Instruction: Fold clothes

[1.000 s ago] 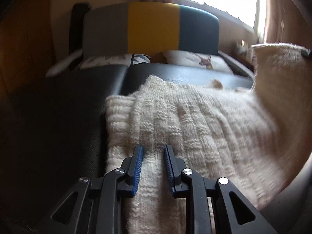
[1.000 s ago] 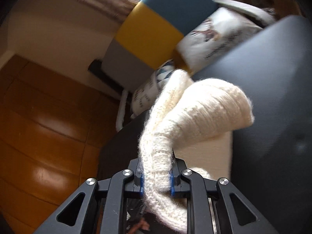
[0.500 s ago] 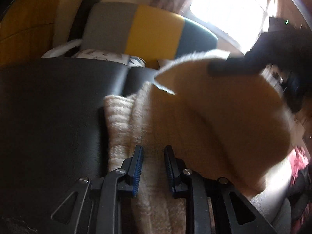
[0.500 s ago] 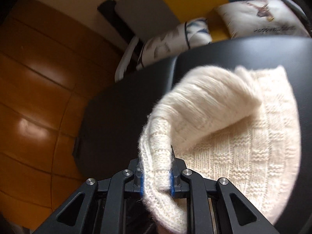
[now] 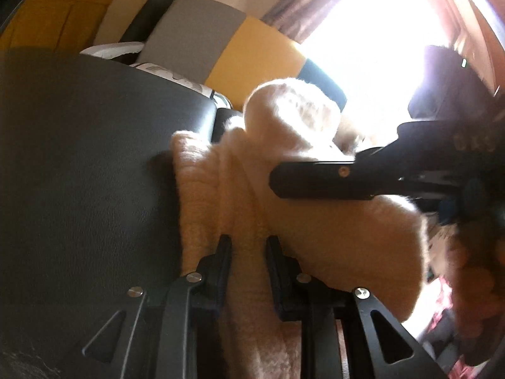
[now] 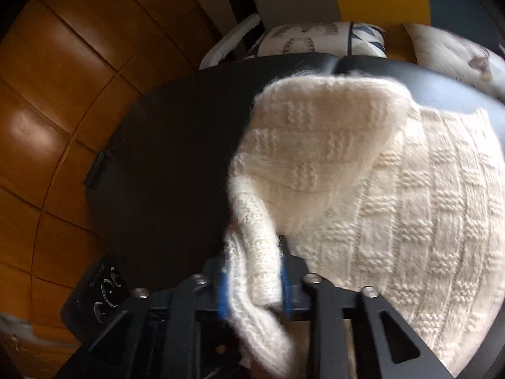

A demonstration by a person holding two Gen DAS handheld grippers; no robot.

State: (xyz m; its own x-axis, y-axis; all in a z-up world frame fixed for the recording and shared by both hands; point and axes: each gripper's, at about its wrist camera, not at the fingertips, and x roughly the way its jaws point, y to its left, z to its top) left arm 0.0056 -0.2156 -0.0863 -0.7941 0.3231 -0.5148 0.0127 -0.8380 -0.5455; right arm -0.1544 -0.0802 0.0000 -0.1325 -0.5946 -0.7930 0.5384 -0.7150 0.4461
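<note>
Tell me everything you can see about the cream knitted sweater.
The cream sweater is thick, fuzzy wool-like knit with a raised basket-weave block pattern. It lies on a black leather-look cushioned surface, partly folded: one ribbed edge is lifted and curled over the flat body. The right tongs are shut on that ribbed edge. The left tongs straddle a ridge of the knit; their grip is unclear.
</note>
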